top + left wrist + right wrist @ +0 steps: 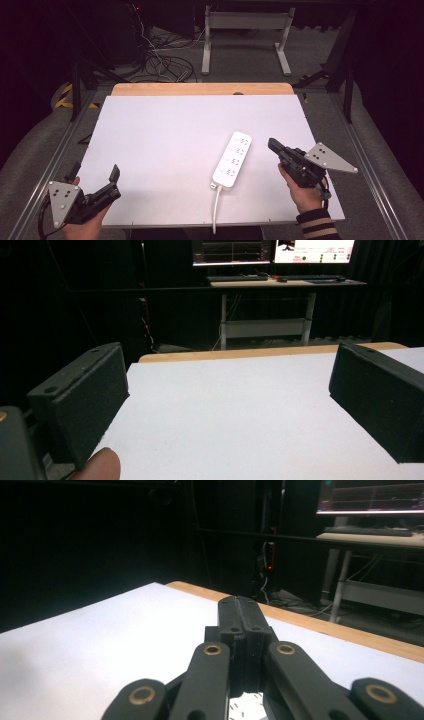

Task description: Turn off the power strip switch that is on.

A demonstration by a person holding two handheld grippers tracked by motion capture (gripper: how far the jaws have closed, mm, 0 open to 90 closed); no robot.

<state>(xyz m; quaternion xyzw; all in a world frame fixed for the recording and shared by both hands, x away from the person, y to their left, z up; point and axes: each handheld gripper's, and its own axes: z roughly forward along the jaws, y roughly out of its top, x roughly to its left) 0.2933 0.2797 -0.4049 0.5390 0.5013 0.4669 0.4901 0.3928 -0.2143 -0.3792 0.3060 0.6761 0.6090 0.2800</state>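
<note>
we hold the right gripper (272,145) clenched on nothing, just right of the power strip (232,159) lying on the table (165,145); our left gripper (95,172) gapes wide, well apart.

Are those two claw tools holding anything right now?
No. The left gripper is open over bare table; the right gripper is shut on nothing, beside the power strip.

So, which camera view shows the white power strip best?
The high view: the whole power strip lies on the table with its sockets and cable visible, just left of the shut right gripper. The right gripper view gives a small white glimpse that may be it, beneath that gripper.
</note>
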